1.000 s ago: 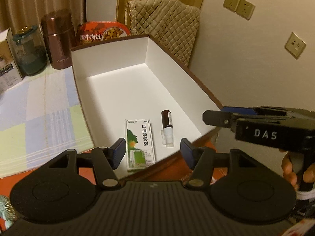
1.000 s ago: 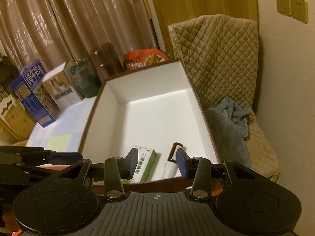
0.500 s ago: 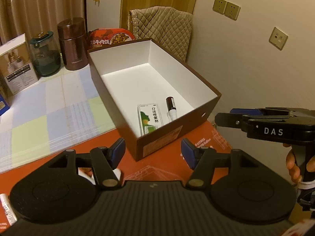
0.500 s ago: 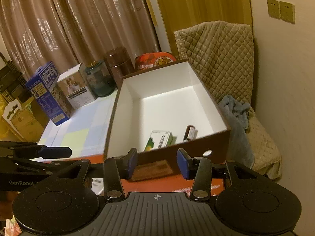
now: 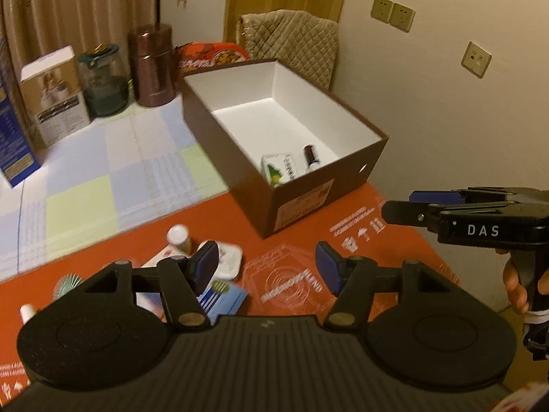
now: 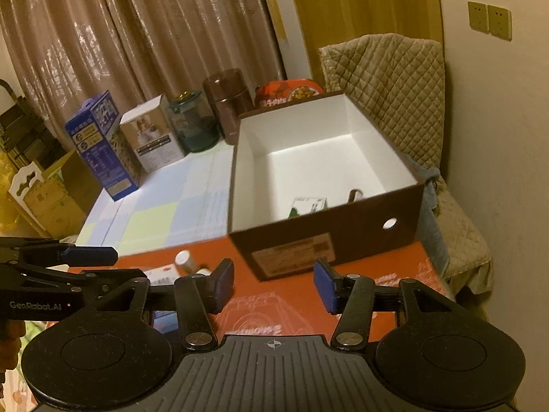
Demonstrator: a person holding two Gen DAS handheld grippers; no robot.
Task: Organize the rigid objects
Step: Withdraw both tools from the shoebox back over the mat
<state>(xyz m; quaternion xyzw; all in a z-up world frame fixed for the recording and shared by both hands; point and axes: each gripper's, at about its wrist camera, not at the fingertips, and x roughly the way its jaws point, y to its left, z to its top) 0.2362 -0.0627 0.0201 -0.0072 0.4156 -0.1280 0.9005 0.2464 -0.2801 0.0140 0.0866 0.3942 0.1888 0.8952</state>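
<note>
A brown box (image 5: 302,202) (image 6: 343,240) with a white inside stands on the red mat. In it lie a green-and-white carton (image 5: 279,168) (image 6: 307,206) and a small dark-capped bottle (image 5: 311,158) (image 6: 355,195). My left gripper (image 5: 267,267) is open and empty, back from the box, above the mat. Under its left finger lie a white-capped bottle (image 5: 178,237) (image 6: 183,261), a white case (image 5: 228,259) and a blue-striped carton (image 5: 223,297). My right gripper (image 6: 272,286) is empty, its jaws opening; it also shows at the right of the left wrist view (image 5: 405,206).
At the table's back stand a blue box (image 6: 103,144), a white carton (image 6: 151,134), a green glass jar (image 6: 194,125), a brown canister (image 6: 226,103) and a red food pack (image 6: 290,92). A quilted chair (image 6: 387,79) and wall are at right. A green spring toy (image 5: 68,283) lies near left.
Both grippers have pulled back from over the box to above the red mat. The right gripper's jaws have widened. The loose items on the mat have come into view.
</note>
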